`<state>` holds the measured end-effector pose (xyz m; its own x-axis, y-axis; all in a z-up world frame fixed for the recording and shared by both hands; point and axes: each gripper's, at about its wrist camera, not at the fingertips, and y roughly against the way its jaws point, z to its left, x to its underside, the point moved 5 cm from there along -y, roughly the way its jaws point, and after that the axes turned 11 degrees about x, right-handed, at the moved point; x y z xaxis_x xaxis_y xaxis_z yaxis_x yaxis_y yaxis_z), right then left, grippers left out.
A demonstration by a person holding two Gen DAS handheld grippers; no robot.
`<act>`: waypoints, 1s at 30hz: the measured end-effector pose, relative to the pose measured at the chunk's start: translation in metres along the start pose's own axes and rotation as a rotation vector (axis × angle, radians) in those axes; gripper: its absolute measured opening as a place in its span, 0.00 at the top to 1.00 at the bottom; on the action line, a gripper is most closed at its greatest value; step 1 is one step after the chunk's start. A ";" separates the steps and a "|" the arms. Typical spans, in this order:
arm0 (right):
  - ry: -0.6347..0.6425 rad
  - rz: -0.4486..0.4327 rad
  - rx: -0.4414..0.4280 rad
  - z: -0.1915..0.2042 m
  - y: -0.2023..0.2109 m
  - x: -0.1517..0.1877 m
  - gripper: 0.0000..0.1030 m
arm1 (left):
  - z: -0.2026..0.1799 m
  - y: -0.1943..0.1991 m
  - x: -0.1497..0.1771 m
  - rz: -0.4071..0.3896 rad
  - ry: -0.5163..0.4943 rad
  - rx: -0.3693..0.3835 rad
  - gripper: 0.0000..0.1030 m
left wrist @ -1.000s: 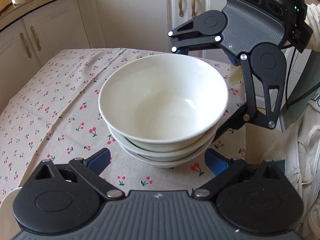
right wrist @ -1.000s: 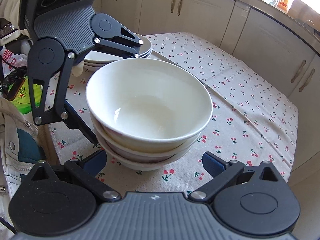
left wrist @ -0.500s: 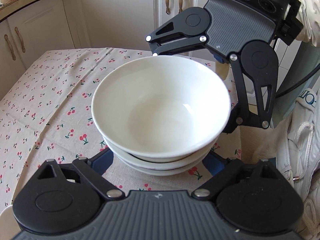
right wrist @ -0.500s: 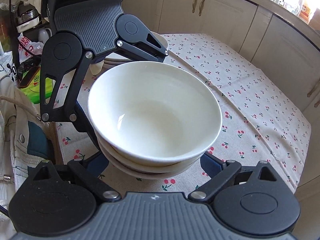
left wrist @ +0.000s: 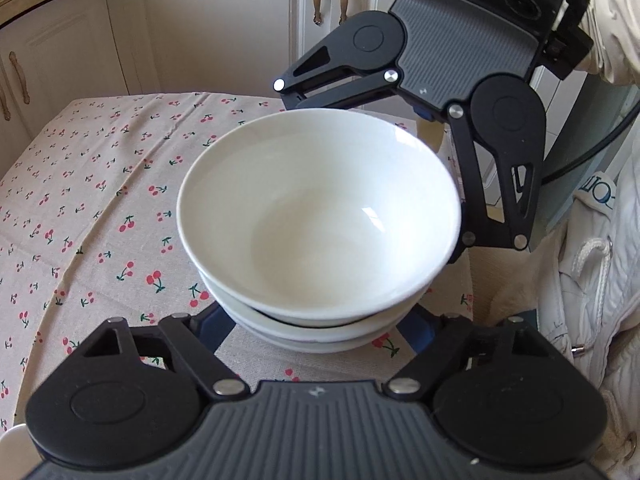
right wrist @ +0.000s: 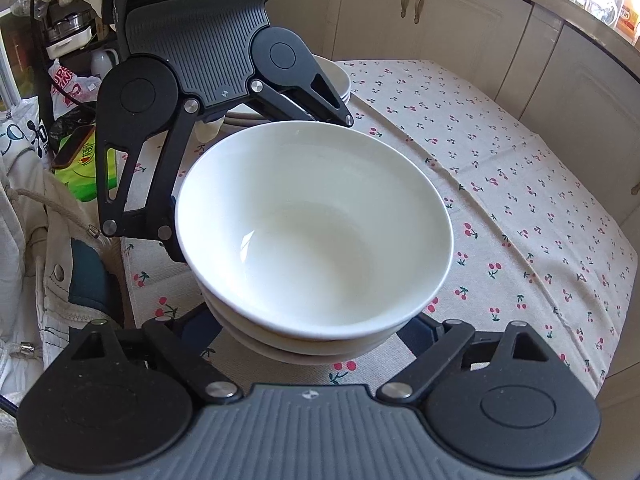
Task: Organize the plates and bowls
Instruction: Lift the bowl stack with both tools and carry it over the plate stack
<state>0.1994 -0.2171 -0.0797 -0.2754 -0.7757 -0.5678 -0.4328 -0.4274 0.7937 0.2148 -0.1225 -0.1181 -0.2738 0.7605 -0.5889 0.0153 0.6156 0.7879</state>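
Observation:
A stack of three white bowls fills the middle of both wrist views, also in the right wrist view. My left gripper is spread wide, its blue pads under the stack's near side. My right gripper is spread wide around the opposite side, and shows across the stack in the left view. The left gripper shows across the stack in the right view. The stack seems held just above the cherry-print tablecloth. A stack of white plates sits behind the left gripper.
White kitchen cabinets stand beyond the table. A green packet and bags lie off the table's edge by the person's white jacket. The table's far edge runs near the cabinets.
Both grippers have closed in on the bowl stack from opposite sides, so it looms larger and higher in both views. The stack appears lifted slightly off the cloth.

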 end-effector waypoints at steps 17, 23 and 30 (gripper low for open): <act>-0.001 0.021 -0.016 -0.003 0.000 -0.002 0.08 | 0.001 -0.001 -0.002 0.019 0.004 0.004 0.18; -0.004 0.028 -0.019 -0.004 -0.001 -0.003 0.08 | 0.001 0.000 -0.003 0.021 0.014 0.007 0.18; -0.010 0.029 -0.016 -0.004 0.000 -0.003 0.09 | 0.001 0.000 -0.003 0.024 0.017 0.002 0.18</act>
<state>0.2039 -0.2168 -0.0773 -0.2962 -0.7831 -0.5468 -0.4108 -0.4124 0.8131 0.2167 -0.1245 -0.1171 -0.2900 0.7712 -0.5667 0.0237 0.5977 0.8014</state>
